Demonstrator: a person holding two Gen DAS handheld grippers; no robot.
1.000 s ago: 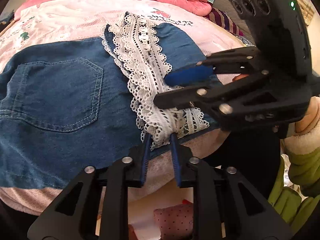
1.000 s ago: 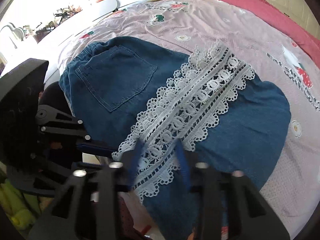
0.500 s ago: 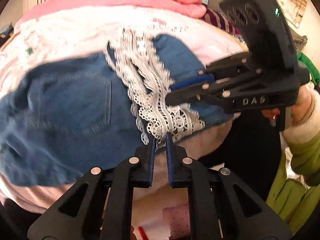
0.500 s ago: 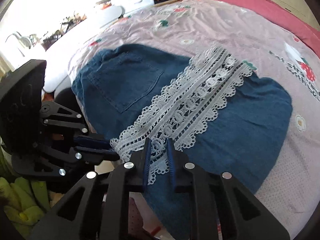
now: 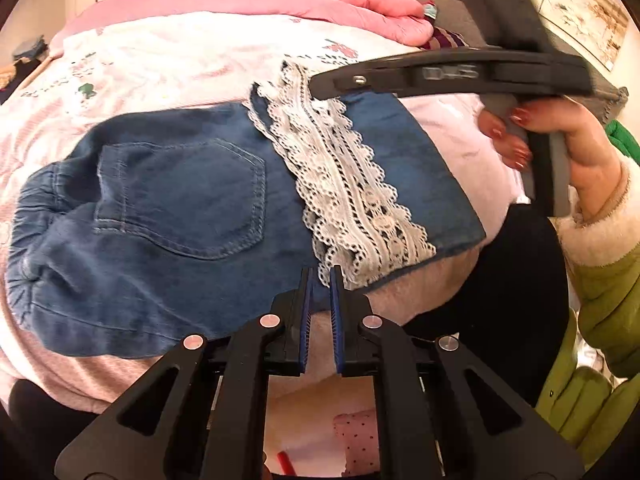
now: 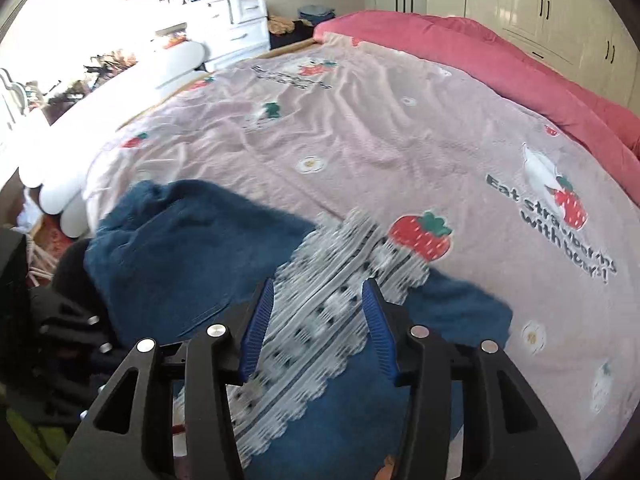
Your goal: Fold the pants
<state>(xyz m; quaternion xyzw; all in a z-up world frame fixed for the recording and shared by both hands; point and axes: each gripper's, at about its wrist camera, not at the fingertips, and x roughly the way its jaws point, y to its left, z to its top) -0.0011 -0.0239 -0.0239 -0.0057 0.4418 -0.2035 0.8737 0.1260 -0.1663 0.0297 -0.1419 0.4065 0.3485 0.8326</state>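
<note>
The folded blue denim pants (image 5: 172,216) with a white lace band (image 5: 344,184) lie on the near edge of the bed. My left gripper (image 5: 320,276) is shut, its tips at the near end of the lace; I cannot tell whether it still pinches fabric. My right gripper (image 6: 318,300) is open and empty, raised over the lace band (image 6: 320,320) and the denim (image 6: 172,248), which look blurred. In the left wrist view the right gripper's fingers (image 5: 400,74) reach over the far end of the lace, held by a hand.
The pink strawberry-print sheet (image 6: 360,120) covers the bed, with a pink duvet (image 6: 500,68) along the far side. A white dresser (image 6: 236,16) and clutter stand past the bed's left side. Wardrobes (image 6: 540,0) line the back right.
My right gripper let go of the lace, opened, and lifted up and away toward the far end. My left gripper stayed shut at the lace's near end. The pants settled flat on the bed.
</note>
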